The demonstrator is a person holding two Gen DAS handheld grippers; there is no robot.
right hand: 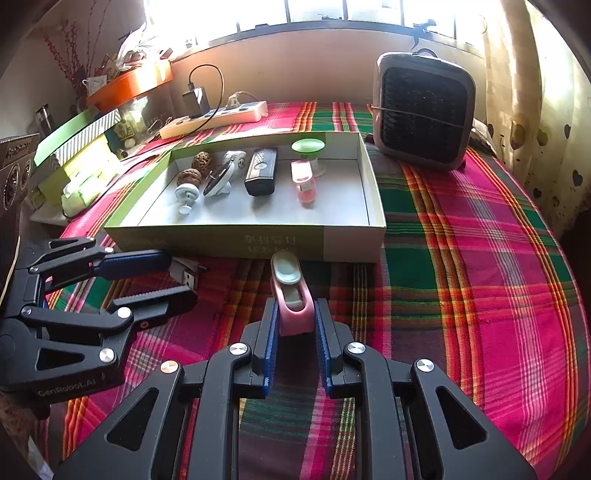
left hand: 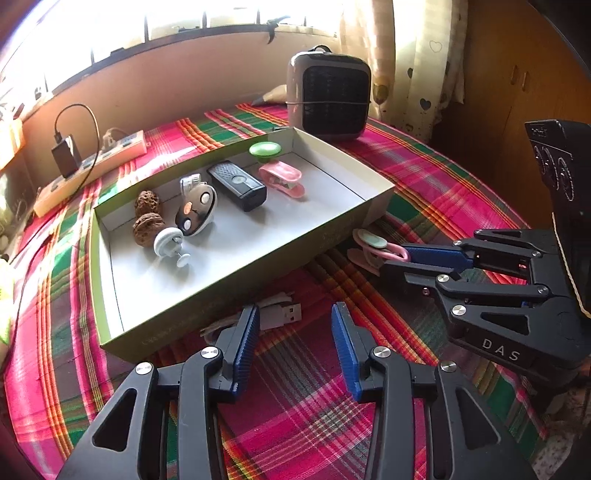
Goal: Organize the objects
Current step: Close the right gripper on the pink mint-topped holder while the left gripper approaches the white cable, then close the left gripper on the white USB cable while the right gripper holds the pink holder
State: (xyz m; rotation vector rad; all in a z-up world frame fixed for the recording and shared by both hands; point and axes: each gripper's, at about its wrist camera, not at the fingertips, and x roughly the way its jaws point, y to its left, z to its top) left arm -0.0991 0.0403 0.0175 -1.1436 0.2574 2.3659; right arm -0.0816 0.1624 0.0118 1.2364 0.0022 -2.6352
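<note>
You have one cardboard tray (right hand: 347,243) to count around. Inside it lie two walnuts (right hand: 189,177), two pale hooks (right hand: 186,195), one black remote (right hand: 261,171), one pink clip (right hand: 303,182) and one green-capped knob (right hand: 308,146). Just outside its near wall sit one more pink clip (right hand: 291,295) and one USB plug (left hand: 282,314). Behind it stand one fan heater (right hand: 424,110) and one power strip (right hand: 221,118).

We see daylight flooding through the far window (right hand: 332,11) — blown out to white — while fisheye bending darkens both pictures' corners; near detail stays sharp.
</note>
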